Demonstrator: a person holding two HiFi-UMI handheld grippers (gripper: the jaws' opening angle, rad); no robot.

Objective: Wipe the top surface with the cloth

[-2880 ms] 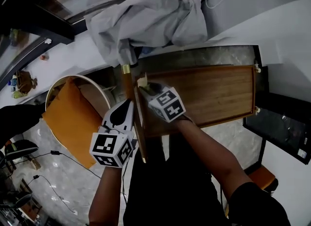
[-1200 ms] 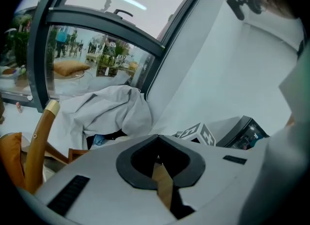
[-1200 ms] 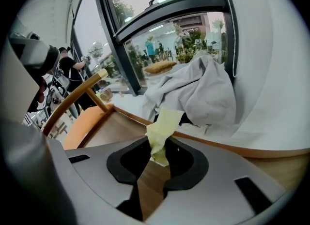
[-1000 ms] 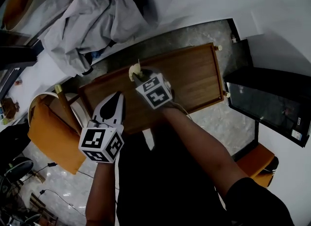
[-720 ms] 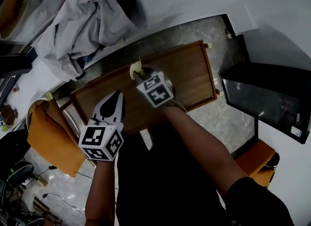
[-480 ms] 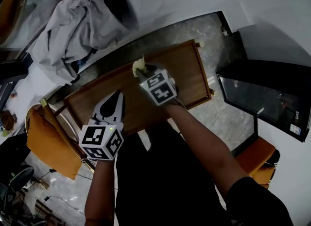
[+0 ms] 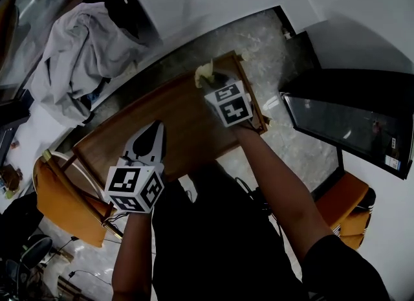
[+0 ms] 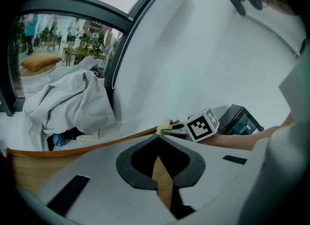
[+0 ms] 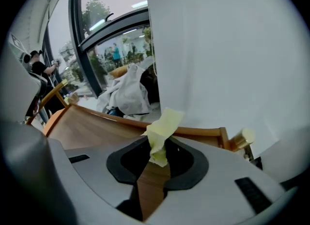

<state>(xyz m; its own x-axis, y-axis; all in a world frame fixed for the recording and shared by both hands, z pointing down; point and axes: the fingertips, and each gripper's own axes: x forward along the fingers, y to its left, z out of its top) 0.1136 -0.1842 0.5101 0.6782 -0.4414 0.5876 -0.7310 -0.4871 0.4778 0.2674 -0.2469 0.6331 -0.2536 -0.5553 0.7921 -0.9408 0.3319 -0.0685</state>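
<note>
Cloth [image 7: 204, 71] pinched in right tool [image 7: 208, 81], jaws closed on it, at far right corner of table [image 7: 162, 112] | left tool [image 7: 154, 129] jaws together, holding nothing, above table's near edge | grey garment heap [image 7: 77, 54] far left

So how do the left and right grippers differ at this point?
The right gripper is shut on the yellow cloth; the left gripper is shut with nothing between its jaws. The right gripper is at the right end of the wooden top, near the far corner; the left gripper is over the near edge, further left. Both point across the top toward the wall.
</note>
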